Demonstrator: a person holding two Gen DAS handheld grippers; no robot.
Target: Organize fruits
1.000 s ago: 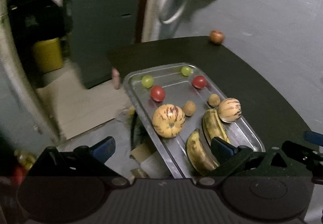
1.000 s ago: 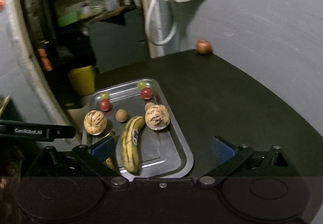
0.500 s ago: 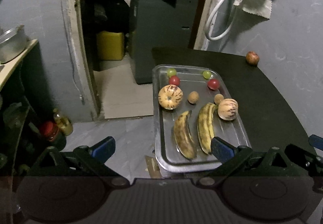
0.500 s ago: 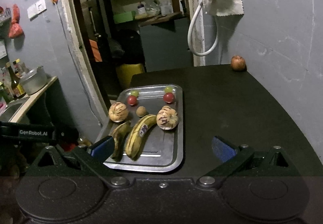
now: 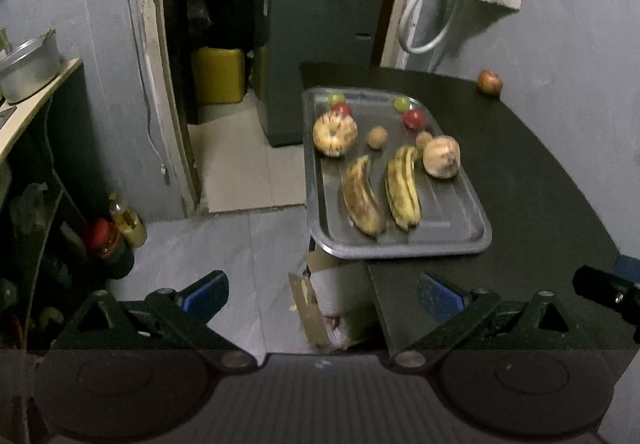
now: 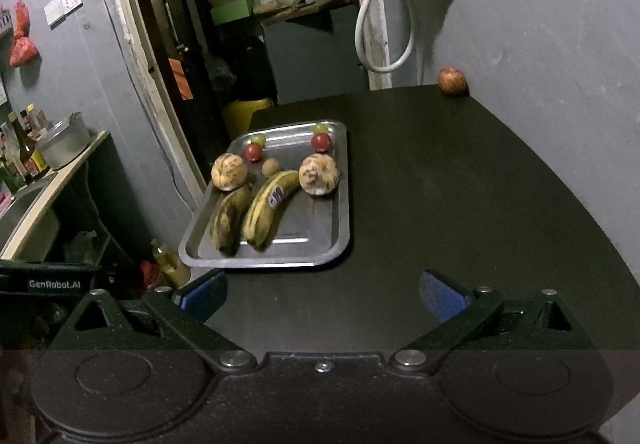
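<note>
Your tray [image 6: 340, 204] is mostly filled; one apple [image 6: 451, 81] waits upper right; both grippers gape wide, carrying nothing.

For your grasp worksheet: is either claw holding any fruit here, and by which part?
Nothing is held. The left claw and right claw are both open and empty; the bananas lie on the tray.
</note>
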